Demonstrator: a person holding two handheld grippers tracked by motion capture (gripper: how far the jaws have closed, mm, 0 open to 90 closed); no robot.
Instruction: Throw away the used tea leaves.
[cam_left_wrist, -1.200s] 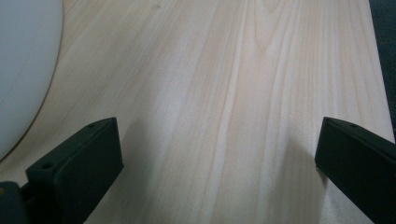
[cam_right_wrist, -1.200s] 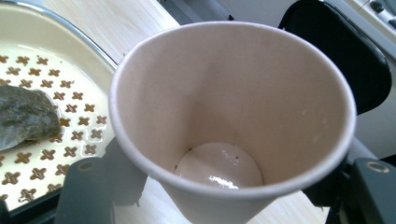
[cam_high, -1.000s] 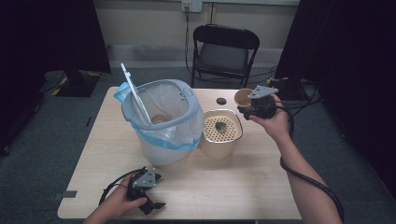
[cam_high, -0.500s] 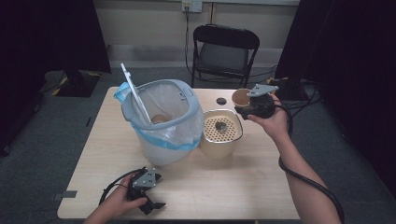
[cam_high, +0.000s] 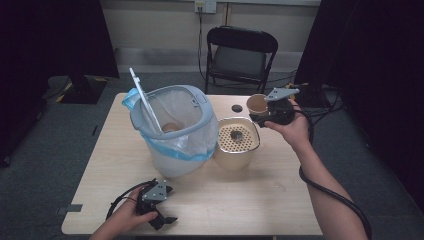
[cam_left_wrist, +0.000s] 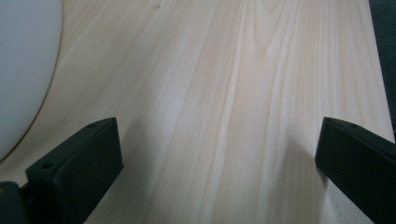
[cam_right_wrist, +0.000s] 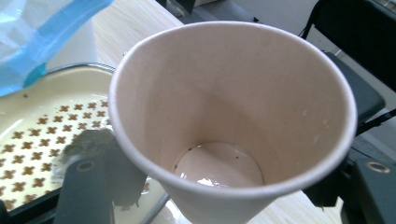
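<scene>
right gripper (cam_high: 261, 111) has the paper cup (cam_high: 257, 103) clamped between its jaws, held up in the air just past the far right corner of the strainer pot (cam_high: 236, 161). looking down the right gripper view, the cup (cam_right_wrist: 233, 126) is tipped a little and close to drained, just a thin film of liquid and a few dark specks on the bottom. so the pour into the strainer (cam_right_wrist: 37, 135) looks done, with a dark lump sitting on the perforated top. what's left, i'd say, is dropping the cup into the lined bin (cam_high: 172, 131), which stands just beside the pot with its lid up. left gripper (cam_high: 162, 207) rests low on the table (cam_high: 260, 200) near the front edge, jaws wide apart, nothing between them but bare wood.
</scene>
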